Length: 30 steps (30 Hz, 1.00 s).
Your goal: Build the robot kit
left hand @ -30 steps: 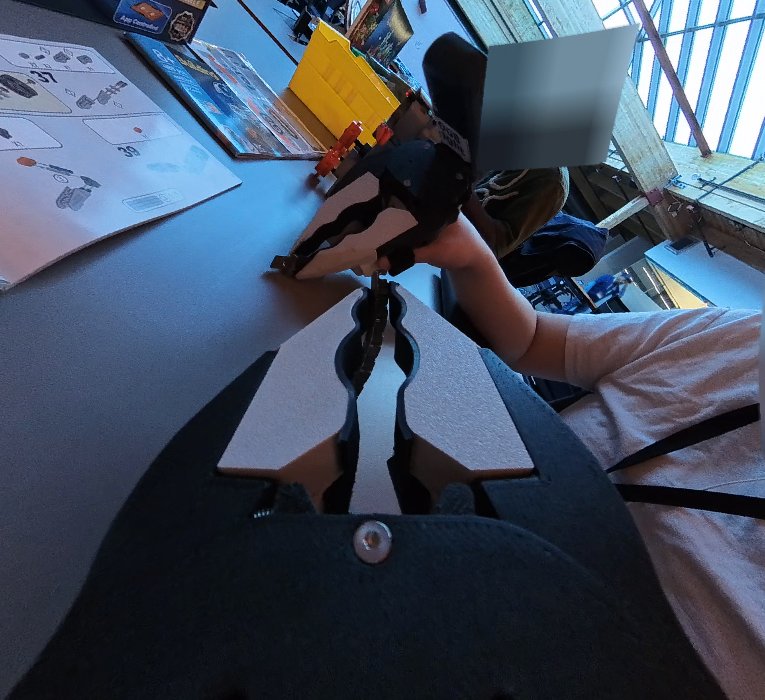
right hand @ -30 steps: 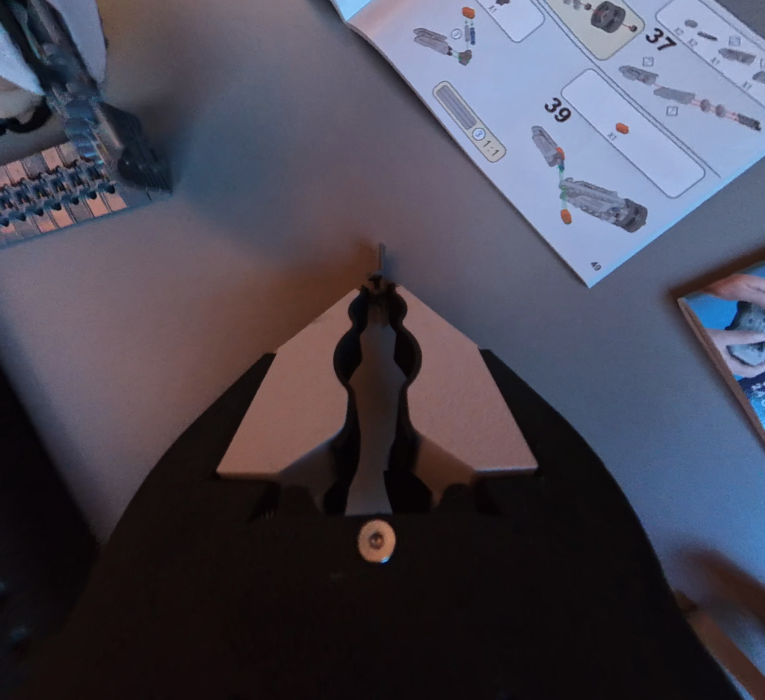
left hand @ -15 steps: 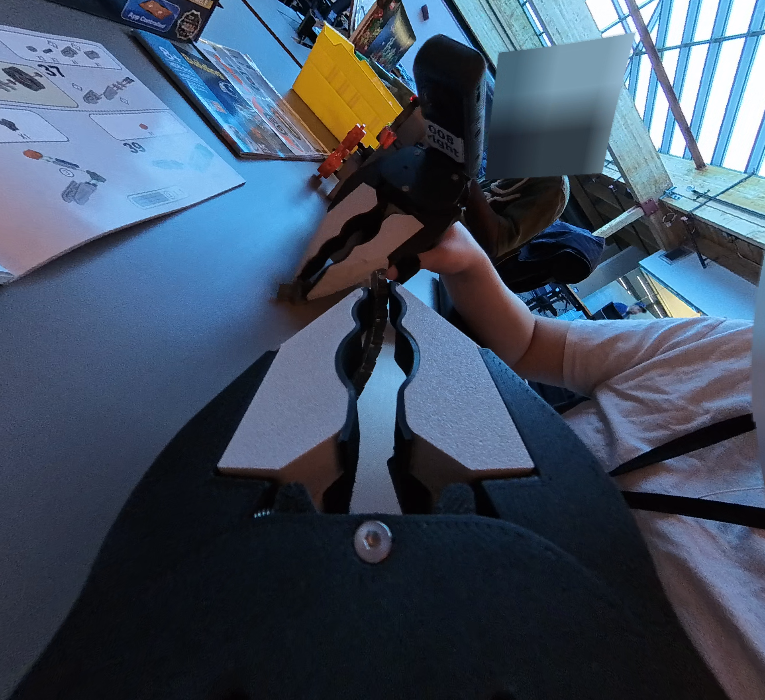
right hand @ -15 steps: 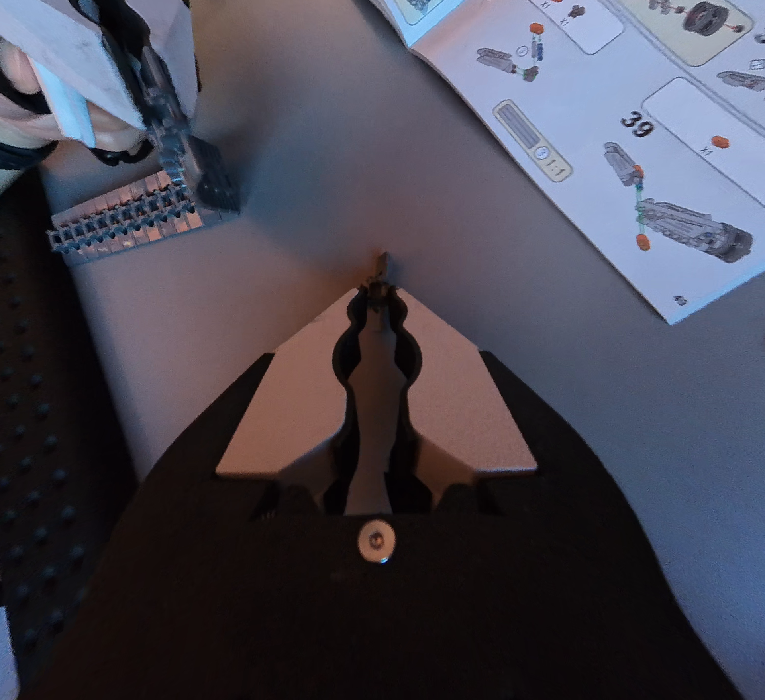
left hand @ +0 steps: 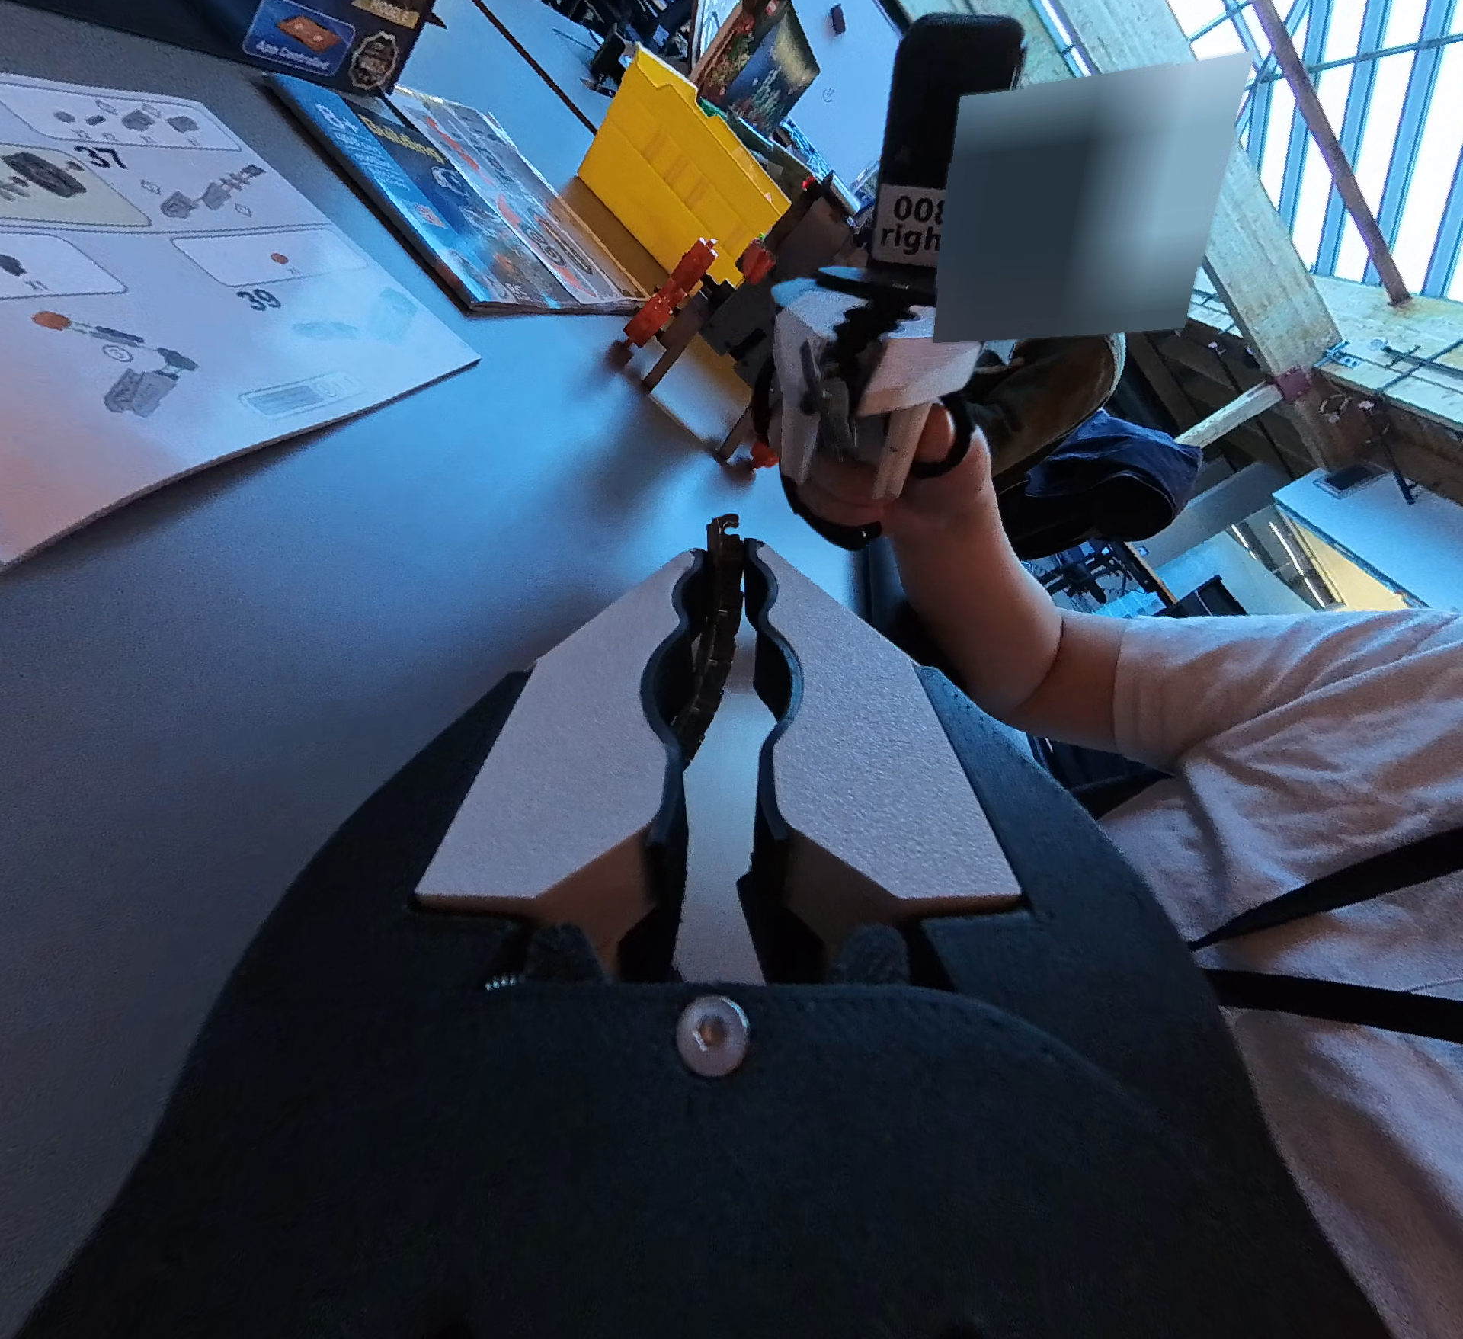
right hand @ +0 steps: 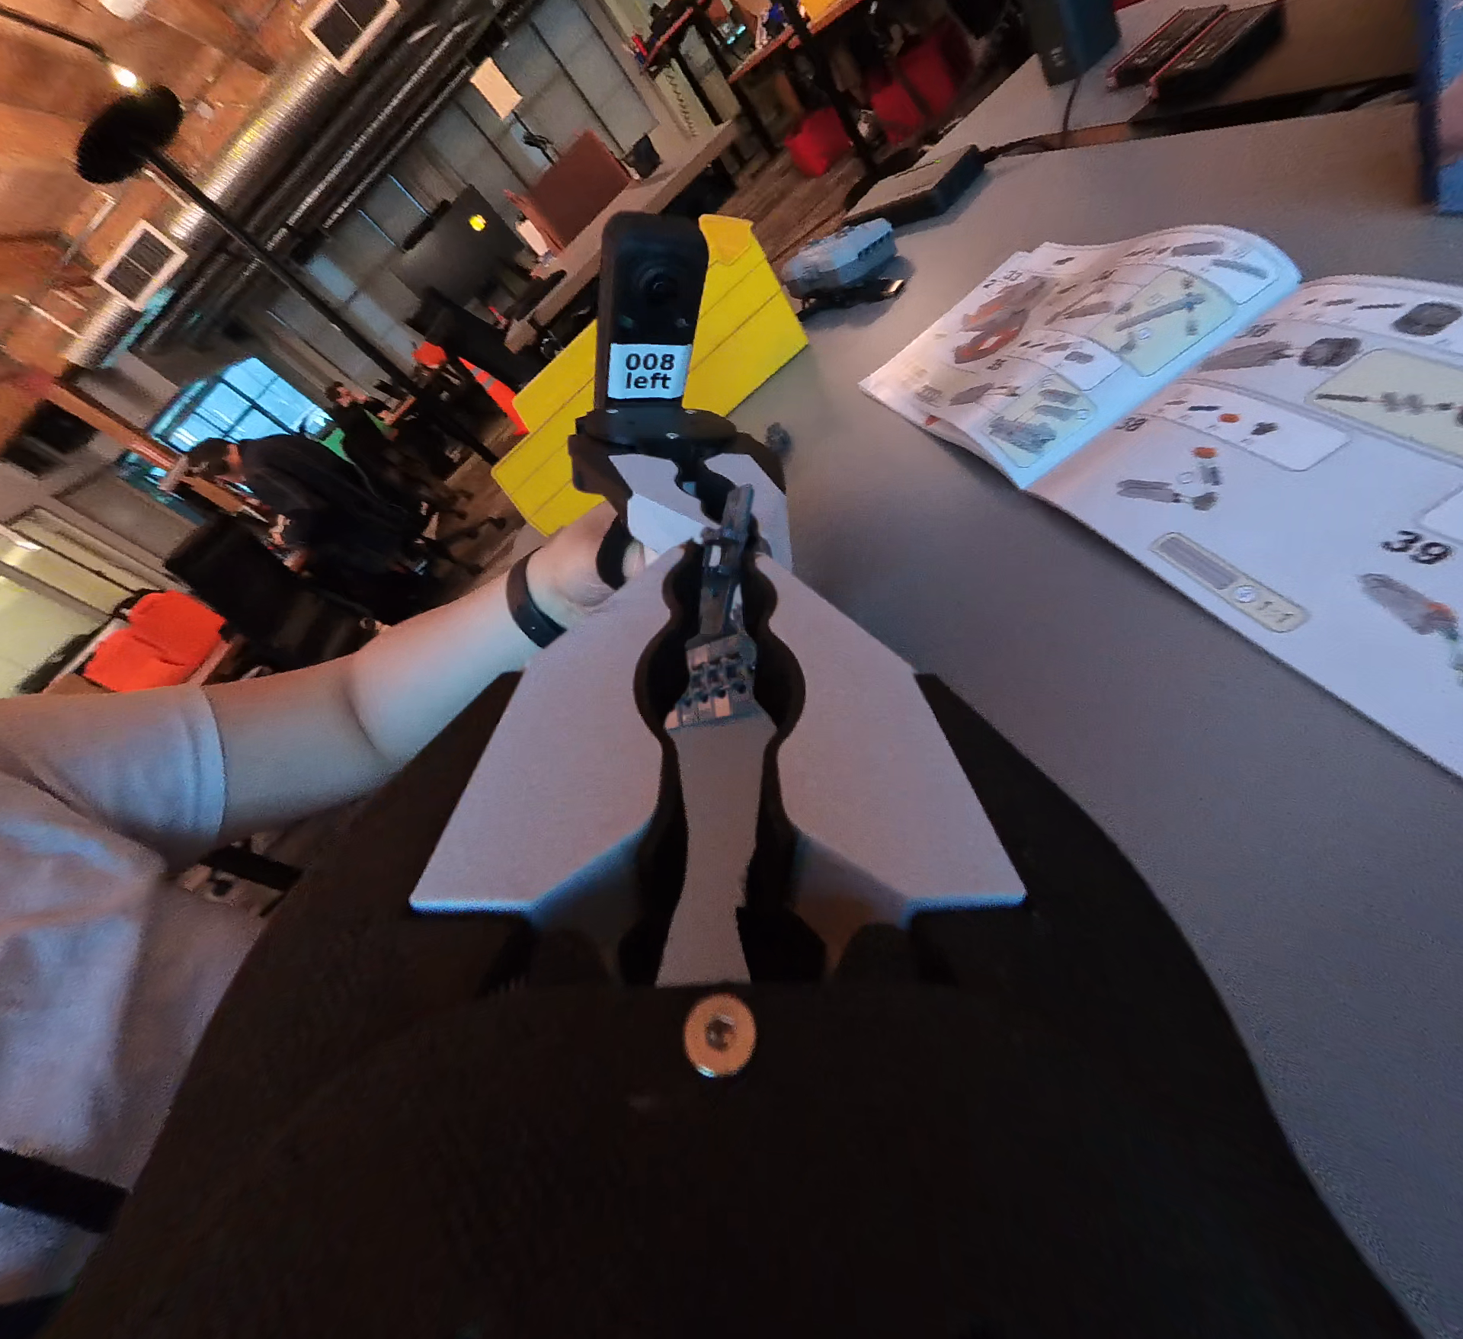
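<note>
Here both grippers' jaws nearly closed — left gripper point(left hand: 722, 557) pinching a dark link strip point(left hand: 711, 648), right gripper point(right hand: 716, 561) a grey toothed piece point(right hand: 716, 656)

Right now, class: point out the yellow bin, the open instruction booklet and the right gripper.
yellow bin point(left hand: 673, 169), left wrist view, its side wall.
open instruction booklet point(right hand: 1187, 430), right wrist view, right-hand page.
right gripper point(right hand: 724, 557), right wrist view, between fingertips.

Left tool point(left hand: 724, 557) tight around dark toothed strip point(left hand: 710, 640), above grey table point(left hand: 237, 628).

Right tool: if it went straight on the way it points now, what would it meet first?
Most likely the left tool, which faces it close ahead, shut on a grey track piece. The right tool, itself shut on a small grey part, already looks almost tip to tip with it, though the depth is unclear.
</note>
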### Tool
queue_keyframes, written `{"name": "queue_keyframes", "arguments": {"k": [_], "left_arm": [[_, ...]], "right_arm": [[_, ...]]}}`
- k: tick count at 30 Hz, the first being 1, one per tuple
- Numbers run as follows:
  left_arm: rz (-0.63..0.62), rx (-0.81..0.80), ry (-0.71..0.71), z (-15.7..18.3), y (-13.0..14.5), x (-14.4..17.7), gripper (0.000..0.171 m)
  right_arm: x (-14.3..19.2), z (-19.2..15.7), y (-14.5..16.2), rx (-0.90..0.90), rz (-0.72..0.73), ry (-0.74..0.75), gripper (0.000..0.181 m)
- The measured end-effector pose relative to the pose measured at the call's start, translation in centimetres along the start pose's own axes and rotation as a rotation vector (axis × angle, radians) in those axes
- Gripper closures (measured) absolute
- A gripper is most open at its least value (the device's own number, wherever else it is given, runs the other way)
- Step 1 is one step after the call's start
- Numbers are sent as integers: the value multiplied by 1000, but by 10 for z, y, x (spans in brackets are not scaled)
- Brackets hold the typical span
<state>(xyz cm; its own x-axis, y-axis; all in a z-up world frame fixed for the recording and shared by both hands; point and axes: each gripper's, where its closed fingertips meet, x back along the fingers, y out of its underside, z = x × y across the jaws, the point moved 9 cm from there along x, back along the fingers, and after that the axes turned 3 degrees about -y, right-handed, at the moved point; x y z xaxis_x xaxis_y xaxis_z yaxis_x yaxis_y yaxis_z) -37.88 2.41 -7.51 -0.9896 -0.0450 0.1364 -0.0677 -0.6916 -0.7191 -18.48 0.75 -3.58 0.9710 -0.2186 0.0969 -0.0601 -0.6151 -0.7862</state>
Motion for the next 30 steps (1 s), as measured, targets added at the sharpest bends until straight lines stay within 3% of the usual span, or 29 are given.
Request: {"name": "queue_keyframes", "arguments": {"k": [5,13,20,26,30], "left_arm": [[-17,-35,-17,3,1,-6,165],[-18,4,-15,0,2,-8,166],[-56,42,20,-2,4,-7,165],[-87,1,21,0,6,-8,165],[-108,-32,-16,2,8,-10,155]], "right_arm": [[-13,4,10,0,-62,25,176],[-19,-1,13,245,-179,206,177],[-21,-10,15,459,-271,244,178],[-20,-13,16,481,-316,257,178],[-23,-14,19,531,-370,329,178]]}}
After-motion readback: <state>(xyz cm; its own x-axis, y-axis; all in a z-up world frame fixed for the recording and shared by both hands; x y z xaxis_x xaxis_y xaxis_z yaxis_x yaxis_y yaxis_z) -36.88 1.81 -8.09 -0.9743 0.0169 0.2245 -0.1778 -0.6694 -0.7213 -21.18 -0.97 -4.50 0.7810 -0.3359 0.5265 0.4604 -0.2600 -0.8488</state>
